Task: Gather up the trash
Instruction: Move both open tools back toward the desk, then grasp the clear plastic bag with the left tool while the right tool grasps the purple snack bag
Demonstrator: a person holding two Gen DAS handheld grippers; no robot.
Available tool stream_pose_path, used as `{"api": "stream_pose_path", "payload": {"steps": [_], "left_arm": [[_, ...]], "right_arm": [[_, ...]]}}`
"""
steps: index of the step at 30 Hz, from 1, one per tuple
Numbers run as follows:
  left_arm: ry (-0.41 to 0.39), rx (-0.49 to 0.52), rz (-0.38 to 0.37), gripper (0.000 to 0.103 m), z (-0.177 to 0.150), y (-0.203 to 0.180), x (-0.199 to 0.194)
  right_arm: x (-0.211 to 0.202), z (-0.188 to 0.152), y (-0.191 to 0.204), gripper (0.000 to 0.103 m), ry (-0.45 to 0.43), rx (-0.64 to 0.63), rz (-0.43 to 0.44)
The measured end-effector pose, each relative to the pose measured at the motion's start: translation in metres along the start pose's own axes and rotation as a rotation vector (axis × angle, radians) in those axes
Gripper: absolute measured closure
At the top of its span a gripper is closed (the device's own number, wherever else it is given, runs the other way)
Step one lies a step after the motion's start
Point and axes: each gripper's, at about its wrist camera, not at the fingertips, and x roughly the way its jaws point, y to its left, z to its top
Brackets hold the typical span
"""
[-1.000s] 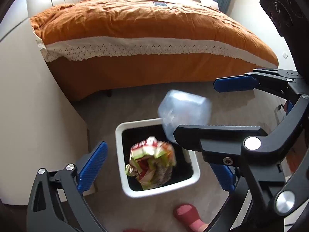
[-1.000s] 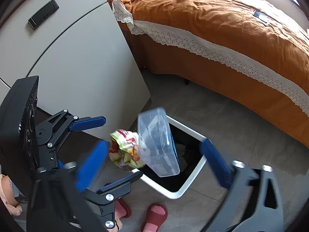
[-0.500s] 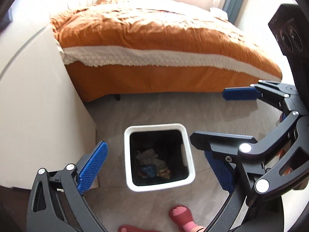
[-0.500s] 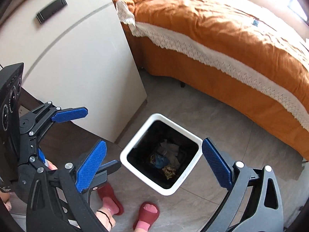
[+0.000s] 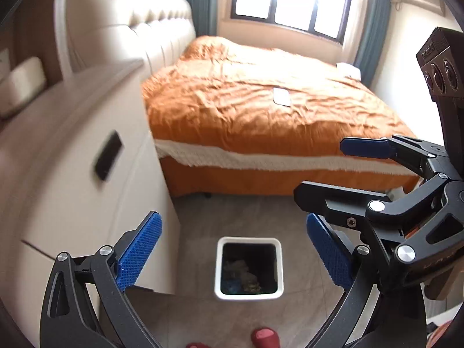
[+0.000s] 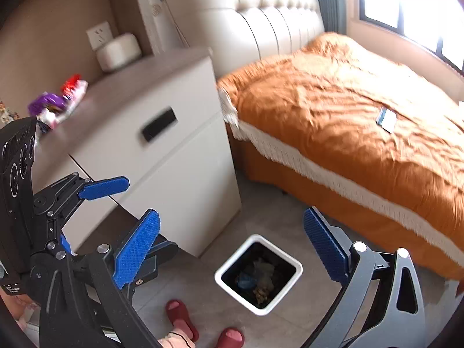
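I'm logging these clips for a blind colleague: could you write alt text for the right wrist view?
The right gripper, open and empty, hangs above a white square trash bin with crumpled wrappers inside, on a tiled floor between a white nightstand and an orange-covered bed. The left gripper, also open, shows at left, and colourful wrappers lie on the nightstand top.

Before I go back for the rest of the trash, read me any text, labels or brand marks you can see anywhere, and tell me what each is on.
None is legible.
Black camera housing: a small mark along its top edge, too small to read.
Colourful wrappers on the nightstand: printed, but blurred.
Flat card-like item on the orange bedspread: no readable print.
White trash bin: no label visible.
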Motion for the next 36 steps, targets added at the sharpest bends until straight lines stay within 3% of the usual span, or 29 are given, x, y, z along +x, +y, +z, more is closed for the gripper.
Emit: {"api": "stream_pose_path", "payload": {"steps": [10,19,28,36], "left_arm": [[-0.116,-0.088,0.198,0.005,0.04,0.053,-0.109],[-0.16,-0.159,0.389,0.005,0.033,0.12,-0.181],[-0.156,-0.248,0.504,0.005,0.011,0.185,-0.227],[-0.131,-0.325,0.544,0.005,-0.008,0.235,-0.228]], "right_arm": [[-0.039,0.07,0.076,0.004,-0.126,-0.12,0.161],[-0.034,0.107,0.157,0.004,-0.155,-0.248,0.303],[-0.009,0.133,0.234,0.004,-0.135,-0.34,0.419],[0.022,0.146,0.285,0.004,-0.096,-0.405,0.469]]}}
